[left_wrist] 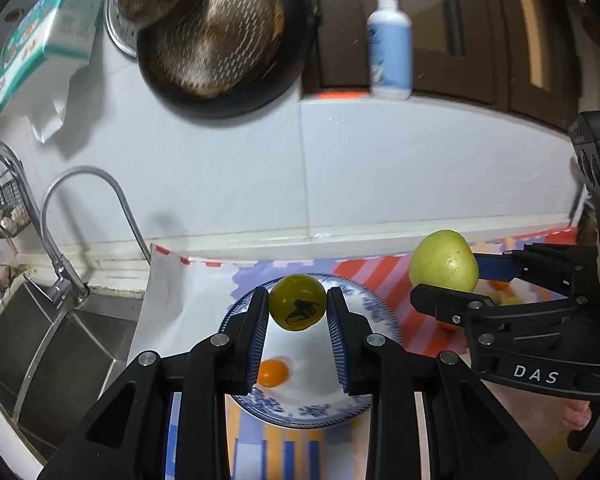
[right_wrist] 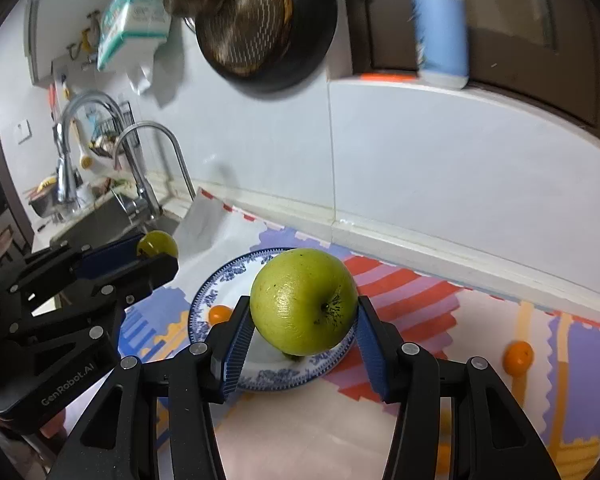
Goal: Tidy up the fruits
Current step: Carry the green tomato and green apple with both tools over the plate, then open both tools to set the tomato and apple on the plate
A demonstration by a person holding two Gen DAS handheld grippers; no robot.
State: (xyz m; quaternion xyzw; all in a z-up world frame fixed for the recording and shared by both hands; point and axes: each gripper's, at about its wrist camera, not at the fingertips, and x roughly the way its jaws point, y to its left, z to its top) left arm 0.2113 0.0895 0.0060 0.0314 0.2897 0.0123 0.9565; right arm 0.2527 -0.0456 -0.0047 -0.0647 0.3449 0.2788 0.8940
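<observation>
My left gripper (left_wrist: 297,304) is shut on a small green tomato (left_wrist: 297,307) and holds it above a blue-and-white plate (left_wrist: 374,312). A small orange fruit (left_wrist: 273,372) lies on the plate. My right gripper (right_wrist: 305,314) is shut on a green apple (right_wrist: 303,301) and holds it over the right side of the same plate (right_wrist: 220,280). In the left wrist view the right gripper (left_wrist: 444,280) holds the apple (left_wrist: 444,266) to the right of the plate. The left gripper (right_wrist: 156,250) with the tomato (right_wrist: 157,243) shows left of the plate.
A striped mat (right_wrist: 480,312) covers the counter. Another small orange fruit (right_wrist: 519,357) lies on it at the right. A steel sink (left_wrist: 40,344) with a faucet (left_wrist: 100,216) is at the left. A pan (left_wrist: 224,40) hangs on the wall; a pump bottle (left_wrist: 390,48) stands on a ledge.
</observation>
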